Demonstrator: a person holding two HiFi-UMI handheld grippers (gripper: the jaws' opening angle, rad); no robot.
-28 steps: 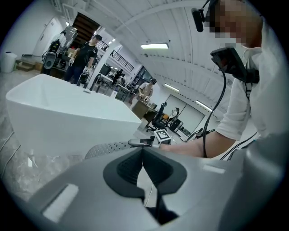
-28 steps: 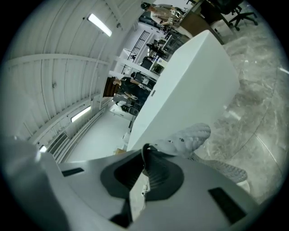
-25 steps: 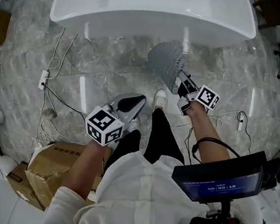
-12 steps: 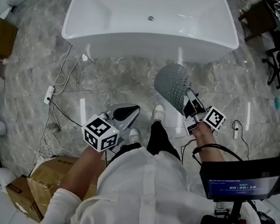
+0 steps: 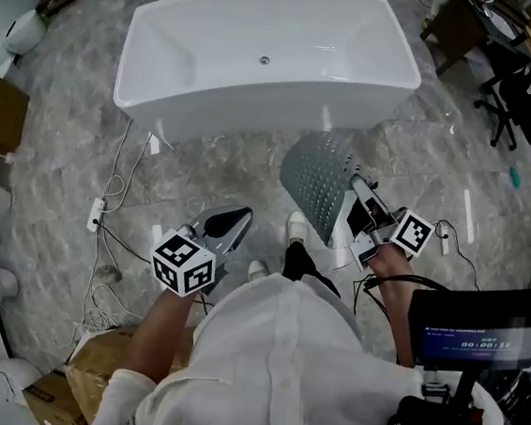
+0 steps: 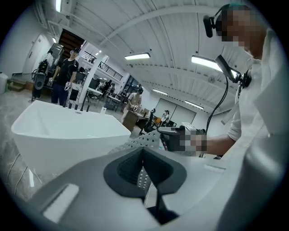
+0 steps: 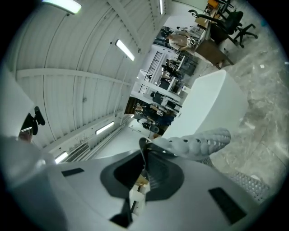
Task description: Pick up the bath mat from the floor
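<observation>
The bath mat [image 5: 314, 185] is off the floor, a grey sheet dotted all over with small holes, held up in the air in front of the person and on the near side of the bathtub. One edge of it sits in the right gripper [image 5: 353, 190], whose jaws are pressed together on that edge. In the right gripper view the mat leaves the jaw tips and curls away to the right, with the floor showing past it. In the head view the sheet spreads up and to the left of the jaws and hides a patch of floor beneath it.

The left gripper [image 5: 236, 219] hangs lower left of the mat and apart from it, its marker cube nearest the person. Its jaws are closed tip to tip with nothing between them. The left gripper view looks past them to the holed surface of the mat and the right gripper beyond.

Below the mat the toes of two white shoes [image 5: 296, 225] show on the floor [image 5: 65, 148], which has a grey marbled pattern. The bathtub [image 5: 211, 97] is white and freestanding, with a row of dark fittings along its far rim. Thin white cables [image 5: 117, 168] trail over the floor to the tub's left. A cardboard box [image 5: 89, 368] lies at the lower left beside the person, who wears a white shirt. A small dark screen [image 5: 481, 335] stands on a mount at the lower right, and black office chairs [image 5: 519, 92] stand at the upper right.
</observation>
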